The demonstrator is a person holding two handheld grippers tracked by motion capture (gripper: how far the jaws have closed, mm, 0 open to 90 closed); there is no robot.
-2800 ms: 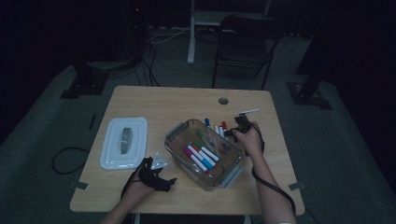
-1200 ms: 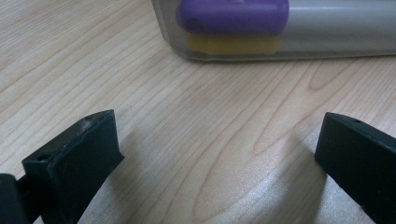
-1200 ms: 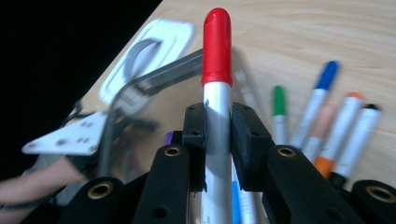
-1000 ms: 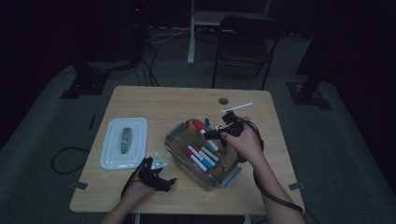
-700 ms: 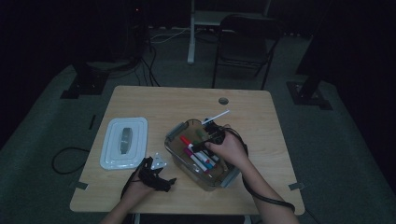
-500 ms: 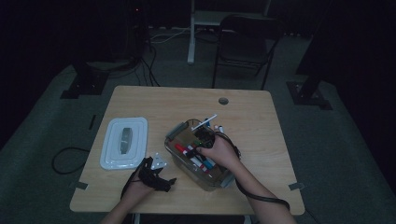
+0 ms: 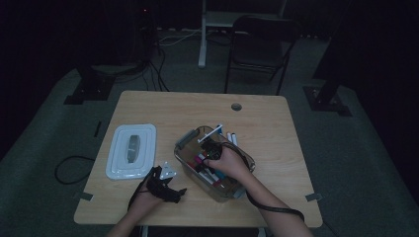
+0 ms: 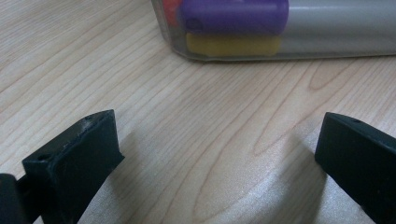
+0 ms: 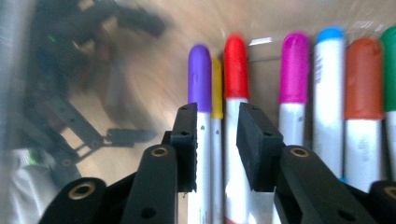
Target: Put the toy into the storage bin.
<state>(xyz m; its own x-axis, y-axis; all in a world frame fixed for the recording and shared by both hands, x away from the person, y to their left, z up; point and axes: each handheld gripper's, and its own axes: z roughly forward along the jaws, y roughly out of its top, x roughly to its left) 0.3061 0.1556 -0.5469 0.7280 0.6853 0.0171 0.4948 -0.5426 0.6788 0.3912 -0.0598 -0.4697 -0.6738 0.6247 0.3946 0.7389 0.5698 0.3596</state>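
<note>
- right gripper is down inside the clear plastic bin of markers; its jaws have just been easing apart, a narrow gap now
- red-capped white marker lies between and just under them, long axis running straight along the jaws. Can't tell if the pads touch it
- left gripper rests wide open and empty on the wooden table, beside the bin

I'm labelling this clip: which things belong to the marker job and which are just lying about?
In the job:
right gripper
markers
clear bin

Lying about:
white lid
left gripper
folding chair
</note>
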